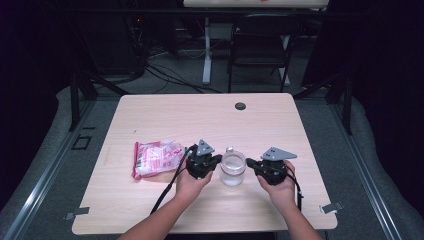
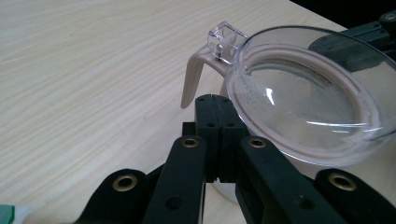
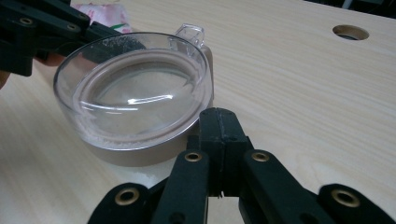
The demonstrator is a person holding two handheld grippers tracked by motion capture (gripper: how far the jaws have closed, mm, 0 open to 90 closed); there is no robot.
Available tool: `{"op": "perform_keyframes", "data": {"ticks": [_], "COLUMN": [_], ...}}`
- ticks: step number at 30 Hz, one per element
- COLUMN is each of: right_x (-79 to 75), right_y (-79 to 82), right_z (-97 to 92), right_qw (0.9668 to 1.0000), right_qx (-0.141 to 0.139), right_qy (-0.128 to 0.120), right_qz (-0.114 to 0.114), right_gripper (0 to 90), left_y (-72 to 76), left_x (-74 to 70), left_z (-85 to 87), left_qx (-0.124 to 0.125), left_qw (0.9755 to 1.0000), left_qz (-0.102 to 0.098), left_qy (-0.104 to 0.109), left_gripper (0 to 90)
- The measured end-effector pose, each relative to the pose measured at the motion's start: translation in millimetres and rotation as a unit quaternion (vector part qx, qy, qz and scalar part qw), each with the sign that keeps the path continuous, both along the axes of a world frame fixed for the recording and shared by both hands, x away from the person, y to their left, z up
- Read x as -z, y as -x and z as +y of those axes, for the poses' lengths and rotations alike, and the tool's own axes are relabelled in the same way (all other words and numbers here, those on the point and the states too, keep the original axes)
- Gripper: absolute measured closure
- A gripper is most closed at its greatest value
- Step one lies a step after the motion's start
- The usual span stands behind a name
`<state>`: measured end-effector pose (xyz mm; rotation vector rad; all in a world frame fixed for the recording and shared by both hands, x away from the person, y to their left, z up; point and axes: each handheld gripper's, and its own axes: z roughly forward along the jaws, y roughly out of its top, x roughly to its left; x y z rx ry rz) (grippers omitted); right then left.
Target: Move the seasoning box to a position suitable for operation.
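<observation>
Between our two hands, our left claw (image 2: 215, 105) has its jaws pressed flat together, holding nothing, its tip just beside the jar (image 2: 299, 93). Our right claw (image 3: 219, 119) is likewise closed and empty, its tip just beside the jar's other flank. We see a squat, clear container with a transparent domed lid, a beige collar and a clear hinged latch, whitish inside. It stands upright on the pale wooden table (image 1: 165, 112), with a pink-and-white packet (image 1: 155, 159) lying to its left.

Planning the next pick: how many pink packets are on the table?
1. The pink packet lies left of the left gripper, apart from the clear-lidded jar. None else visible.
</observation>
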<state>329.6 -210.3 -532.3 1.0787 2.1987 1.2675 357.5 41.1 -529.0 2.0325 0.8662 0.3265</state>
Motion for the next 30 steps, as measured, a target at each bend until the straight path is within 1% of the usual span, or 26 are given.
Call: {"op": "perform_keyframes", "data": {"ticks": [1,2,3,5,7,9,11,15,18,19,20,22,23,24,26,27,28,30], "right_x": [-0.8,-0.8,-1.6,-1.9,-1.8,-1.6,-1.1,-1.6,-3.0,-4.0,-5.4,-8.2,-9.0,-9.2,-8.3,-7.2,-6.2,-4.1], "right_y": [2.8,6.6,9.6,15.6,20.4,24.4,28.4,36.1,40.2,41.4,42.1,41.8,41.2,40.1,37.8,36.4,34.6,30.7], "right_z": [0.4,1.8,2.1,3.8,4.7,5.0,5.5,7.4,9.8,10.5,10.3,6.9,5.0,3.1,1.7,1.6,1.5,2.7], "right_qw": [1.0,1.0,0.9999,0.9999,0.9999,0.9999,0.9999,0.9998,0.9989,0.9985,0.9983,0.9985,0.9988,0.9991,0.9993,0.9993,0.9993,0.9993], "right_qx": [-0.003,-0.002,-0.005,-0.004,-0.004,-0.005,-0.005,-0.016,-0.044,-0.052,-0.055,-0.051,-0.044,-0.037,-0.029,-0.028,-0.027,-0.025], "right_qy": [0.005,0.005,0.01,0.013,0.012,0.012,0.009,0.01,0.016,0.018,0.019,0.009,0.007,0.003,0.006,0.009,0.014,0.016], "right_qz": [0.001,-0.001,0.0,-0.002,-0.001,-0.001,-0.001,0.003,0.001,-0.002,-0.008,-0.015,-0.018,-0.02,-0.022,-0.023,-0.022,-0.023], "right_gripper": [90.0,90.0,90.0,90.0,90.0,90.0,90.0,90.0,90.0,90.0,90.0,90.0,90.0,90.0,90.0,90.0,90.0,90.0], "left_y": [0.9,1.8,2.6,3.2,3.0,2.8,3.0,1.7,1.5,2.8,4.4,8.6,12.1,14.3,21.2,25.1,28.2,34.4], "left_x": [-0.4,0.0,0.5,0.8,0.7,1.9,2.9,2.8,2.7,2.3,2.6,2.3,1.5,0.5,-2.3,-3.5,-4.9,-5.6], "left_z": [2.4,3.7,4.7,5.8,6.5,7.3,8.1,9.1,13.2,15.2,17.8,24.8,29.9,33.6,42.8,46.8,51.3,57.6], "left_qx": [0.015,0.02,0.023,0.025,0.029,0.031,0.033,0.043,0.053,0.052,0.048,0.04,0.029,0.025,0.018,0.011,0.008,0.002], "left_qw": [0.9999,0.9998,0.9997,0.9996,0.9995,0.9993,0.9991,0.999,0.9986,0.9987,0.9988,0.9992,0.9995,0.9997,0.9998,0.9998,0.9998,0.9996], "left_qz": [0.006,0.006,0.005,0.01,0.007,0.01,0.011,0.006,0.001,0.001,-0.004,-0.005,-0.006,-0.006,-0.008,-0.008,-0.005,-0.004], "left_qy": [0.002,0.004,0.007,0.011,0.011,0.02,0.023,0.014,0.007,0.0,-0.004,-0.003,-0.006,-0.004,0.005,0.012,0.016,0.027], "left_gripper": [90.0,90.0,90.0,90.0,90.0,90.0,90.0,90.0,90.0,90.0,90.0,90.0,90.0,90.0,90.0,90.0,90.0,90.0]}}
